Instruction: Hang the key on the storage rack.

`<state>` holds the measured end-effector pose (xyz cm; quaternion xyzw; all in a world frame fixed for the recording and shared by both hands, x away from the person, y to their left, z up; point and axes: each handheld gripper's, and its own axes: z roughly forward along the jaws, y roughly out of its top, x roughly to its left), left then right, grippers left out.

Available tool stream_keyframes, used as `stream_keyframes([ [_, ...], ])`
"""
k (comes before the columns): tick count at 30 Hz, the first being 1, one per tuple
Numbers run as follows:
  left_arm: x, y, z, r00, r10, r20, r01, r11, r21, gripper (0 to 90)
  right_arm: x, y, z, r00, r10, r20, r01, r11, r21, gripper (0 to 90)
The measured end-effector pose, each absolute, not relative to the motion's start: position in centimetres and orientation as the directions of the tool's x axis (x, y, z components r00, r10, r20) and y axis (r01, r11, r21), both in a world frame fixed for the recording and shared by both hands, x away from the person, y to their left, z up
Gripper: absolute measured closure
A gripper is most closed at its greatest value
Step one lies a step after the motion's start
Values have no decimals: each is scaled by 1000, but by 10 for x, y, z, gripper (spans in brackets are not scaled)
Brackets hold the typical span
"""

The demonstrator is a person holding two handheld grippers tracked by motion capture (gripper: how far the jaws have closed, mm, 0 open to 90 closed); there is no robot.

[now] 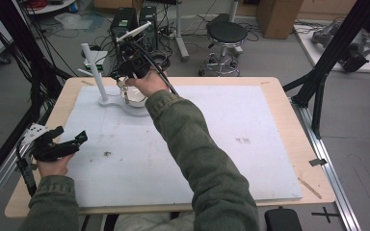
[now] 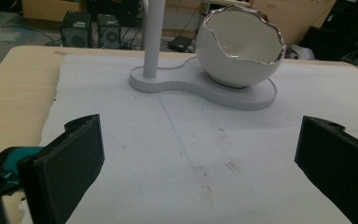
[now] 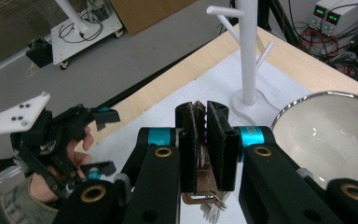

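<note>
White foam mat on the wood table (image 1: 289,120); right gripper (image 3: 200,112) clamped on a small metal clip (image 3: 205,198), light, stiff, slick, pinched mid-body, just beside the eggshell bowl (image 3: 326,135). Left gripper (image 2: 191,154) wide open, empty, bowl well ahead

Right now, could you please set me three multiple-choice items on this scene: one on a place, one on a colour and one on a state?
1. Where does the eggshell-shaped bowl sit?
A. on the stand's base
B. on bare wood
C. on a stool

2. What colour is the stand's post?
A. black
B. white
C. red

3. How do the left gripper's jaws stand?
A. shut on a cup
B. shut on the post
C. wide open, nothing between them

Answers: A, the bowl rests on the base beside the post; B, the post is white; C, only bare mat lies between them.
</note>
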<state>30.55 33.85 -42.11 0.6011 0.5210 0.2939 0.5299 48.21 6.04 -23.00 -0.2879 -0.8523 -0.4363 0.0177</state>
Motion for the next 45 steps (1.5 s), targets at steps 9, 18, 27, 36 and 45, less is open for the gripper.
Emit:
stream_keyframes([
  [9,306,338,-422,286,937,-202,315,107,943,17,495,78,-227,-829,483,281,511,453,731,829],
  [18,307,339,-422,290,935,-206,317,110,942,17,504,101,-222,-836,480,267,500,466,729,830],
  [27,308,338,-423,298,931,-209,322,109,941,17,510,127,-213,-851,463,247,478,489,730,829],
  [36,309,339,-423,298,930,-213,321,113,940,17,517,148,-210,-856,455,245,472,495,730,829],
  [45,309,339,-423,298,930,-213,321,112,940,17,530,160,-216,-853,457,253,475,475,741,829],
])
